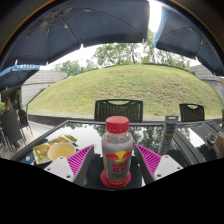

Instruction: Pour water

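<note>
Outdoor patio under dark umbrellas (pixel 70 25), with a grassy slope (pixel 125 85) and trees beyond; glass-topped counter (pixel 85 133) in the foreground, reflecting sky and canopy.

Left of the gripper: a plate or tray of yellowish food (pixel 55 149) on the counter, contents not identifiable. A dark patio chair (pixel 12 125) stands further left.

Centre: bottle (pixel 117 152), clear plastic with a red screw cap, a red label band, and red liquid visible in the lower part. It stands upright between the fingers of the gripper (pixel 117 165), with the pink pads (pixel 81 158) flanking it on either side. A narrow gap seems to show at each side, so the gripper reads as spread around the bottle rather than clamped on it; whether the bottle's base rests on the counter is hidden.

Behind centre: a mesh-backed chair (pixel 119 108) across the counter. Right: a second chair (pixel 192 112) and a grey post (pixel 169 133).

Handling note, as judgement: the bottle looks mostly full, so moderately heavy for its size. Thin plastic walls will likely flex under pressure and the smooth label may slip. Best hold appears to be the mid-body at the label band, below the shoulder, firm but not crushing. Cap is on; pouring cannot start until it is removed.
</note>
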The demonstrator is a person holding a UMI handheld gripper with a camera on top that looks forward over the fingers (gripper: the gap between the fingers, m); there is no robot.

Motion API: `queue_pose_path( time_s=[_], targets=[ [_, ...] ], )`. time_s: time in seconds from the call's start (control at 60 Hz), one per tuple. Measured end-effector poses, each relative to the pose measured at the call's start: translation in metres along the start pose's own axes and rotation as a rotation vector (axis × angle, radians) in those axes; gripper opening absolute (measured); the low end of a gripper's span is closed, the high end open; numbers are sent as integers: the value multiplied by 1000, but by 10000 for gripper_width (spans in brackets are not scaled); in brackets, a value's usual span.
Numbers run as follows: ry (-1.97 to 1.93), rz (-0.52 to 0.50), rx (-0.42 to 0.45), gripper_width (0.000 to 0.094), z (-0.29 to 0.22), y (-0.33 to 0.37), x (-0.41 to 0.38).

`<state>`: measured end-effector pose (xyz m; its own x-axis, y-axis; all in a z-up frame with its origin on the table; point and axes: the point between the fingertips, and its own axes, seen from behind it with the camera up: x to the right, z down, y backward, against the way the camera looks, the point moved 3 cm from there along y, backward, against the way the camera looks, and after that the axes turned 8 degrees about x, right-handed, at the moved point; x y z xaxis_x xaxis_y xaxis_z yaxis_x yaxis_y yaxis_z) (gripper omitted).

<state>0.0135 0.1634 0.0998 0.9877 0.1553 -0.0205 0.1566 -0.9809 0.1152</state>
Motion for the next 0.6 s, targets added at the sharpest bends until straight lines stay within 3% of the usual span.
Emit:
queue_pose_path(
  time_s=[0.25, 0.5, 0.6],
  targets=[
    [158, 45, 15, 839, -11, 126, -4],
    [169, -16, -27, 836, 16, 224, -27],
    [220, -4, -2, 836, 15, 245, -19]
  ],
)
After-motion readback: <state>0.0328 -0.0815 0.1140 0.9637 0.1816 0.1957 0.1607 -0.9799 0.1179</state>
